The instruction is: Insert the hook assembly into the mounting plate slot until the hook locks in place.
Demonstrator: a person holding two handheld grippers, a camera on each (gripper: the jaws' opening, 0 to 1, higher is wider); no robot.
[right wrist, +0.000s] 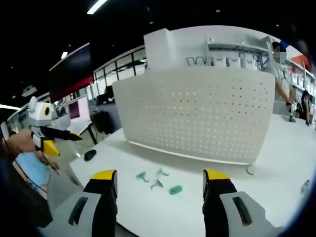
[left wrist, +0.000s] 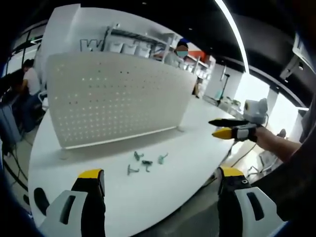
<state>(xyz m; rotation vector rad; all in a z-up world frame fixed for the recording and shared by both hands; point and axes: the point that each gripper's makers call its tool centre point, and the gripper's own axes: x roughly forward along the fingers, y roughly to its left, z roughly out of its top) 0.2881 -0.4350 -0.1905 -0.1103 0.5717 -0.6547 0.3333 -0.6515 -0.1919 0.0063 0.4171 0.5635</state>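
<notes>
A white perforated mounting plate (left wrist: 113, 98) stands upright on the white table (left wrist: 197, 143). In front of it lie several small teal hook pieces (left wrist: 146, 163), close together on the tabletop. My left gripper (left wrist: 160, 180) is open, its yellow-tipped jaws wide apart below the hooks, holding nothing. In the left gripper view, the right gripper (left wrist: 224, 128) hovers off the table's right edge in a person's hand. From the other side, the plate (right wrist: 197, 113) and the hooks (right wrist: 158, 182) lie ahead of my right gripper (right wrist: 159, 180), which is open and empty. The left gripper (right wrist: 49, 138) hangs at the far left.
A small black oval object (right wrist: 90, 154) lies near the table's left edge. One person stands behind the plate by shelving (left wrist: 180, 52), and another sits at the far left (left wrist: 29, 79). The table's curved front edge (left wrist: 163, 217) is just ahead of my jaws.
</notes>
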